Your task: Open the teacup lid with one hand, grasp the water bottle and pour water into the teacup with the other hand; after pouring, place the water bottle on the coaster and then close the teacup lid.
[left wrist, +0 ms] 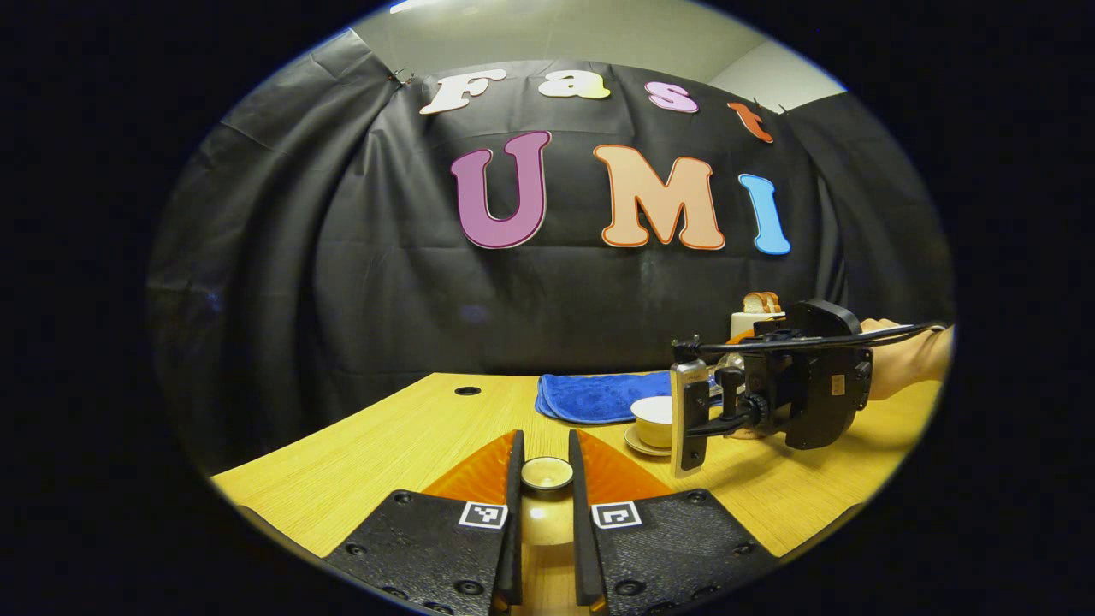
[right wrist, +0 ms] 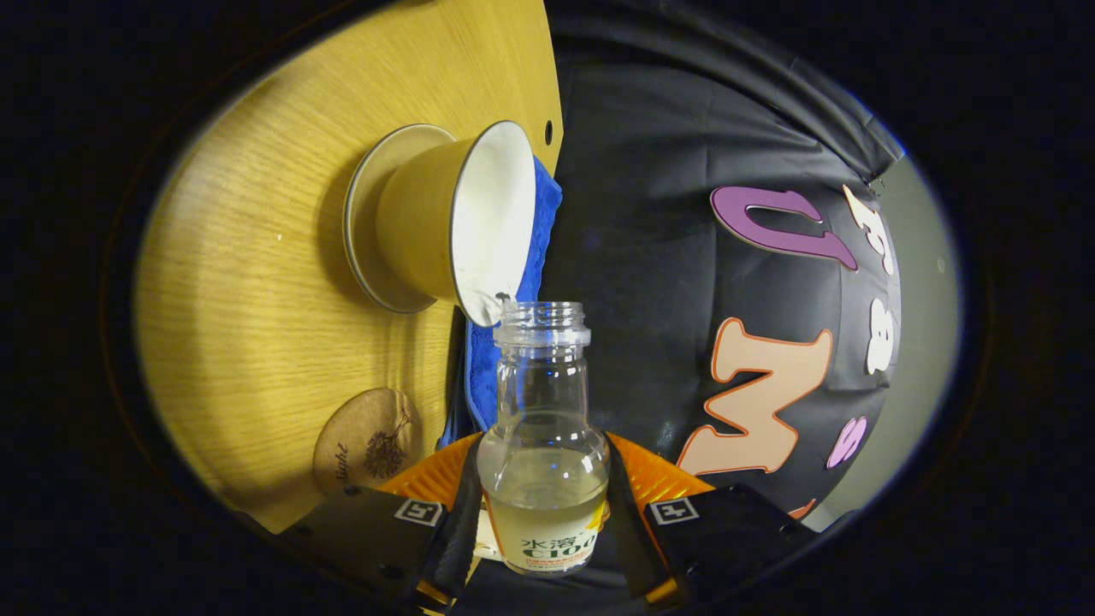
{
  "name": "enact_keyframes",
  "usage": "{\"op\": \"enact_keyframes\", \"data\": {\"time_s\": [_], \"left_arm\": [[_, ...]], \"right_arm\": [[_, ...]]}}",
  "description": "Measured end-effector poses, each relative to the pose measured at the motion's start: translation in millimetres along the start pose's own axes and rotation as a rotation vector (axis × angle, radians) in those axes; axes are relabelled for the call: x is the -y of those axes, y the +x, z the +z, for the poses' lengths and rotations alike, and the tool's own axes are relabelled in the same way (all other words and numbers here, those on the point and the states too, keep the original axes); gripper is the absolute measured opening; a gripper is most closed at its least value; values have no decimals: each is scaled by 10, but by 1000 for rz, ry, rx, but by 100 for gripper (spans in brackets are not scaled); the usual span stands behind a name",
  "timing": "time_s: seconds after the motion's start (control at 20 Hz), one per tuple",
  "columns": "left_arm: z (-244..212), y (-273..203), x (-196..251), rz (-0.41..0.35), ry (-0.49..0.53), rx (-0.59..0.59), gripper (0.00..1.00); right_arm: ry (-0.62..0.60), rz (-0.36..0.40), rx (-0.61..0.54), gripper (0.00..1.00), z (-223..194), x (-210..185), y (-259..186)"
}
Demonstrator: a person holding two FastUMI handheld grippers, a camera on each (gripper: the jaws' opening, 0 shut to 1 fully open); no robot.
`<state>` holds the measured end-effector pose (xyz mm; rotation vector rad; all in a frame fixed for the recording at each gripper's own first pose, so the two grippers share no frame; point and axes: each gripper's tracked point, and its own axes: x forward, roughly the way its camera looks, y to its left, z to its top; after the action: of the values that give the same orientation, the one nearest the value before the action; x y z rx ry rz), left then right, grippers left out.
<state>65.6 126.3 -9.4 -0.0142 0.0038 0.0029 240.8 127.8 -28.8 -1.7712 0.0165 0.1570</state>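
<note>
You're tipping the bottle, pinched in your right gripper, at the cup; your left gripper is pinching the lid. Overshooting the rim risks spilling onto the table.

It looked like a staged recording booth rather than anyone's home: a black cloth wall hung behind a light wooden table (cable hole and all), with a plain painted room wall above.
</note>
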Motion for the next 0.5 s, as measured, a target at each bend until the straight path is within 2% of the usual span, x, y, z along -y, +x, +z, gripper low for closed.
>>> {"op": "enact_keyframes", "data": {"time_s": [0.5], "left_arm": [[1, 0, 1, 0, 0, -1, 23]], "right_arm": [[-121, -26, 25, 71, 88, 184, 2]]}}
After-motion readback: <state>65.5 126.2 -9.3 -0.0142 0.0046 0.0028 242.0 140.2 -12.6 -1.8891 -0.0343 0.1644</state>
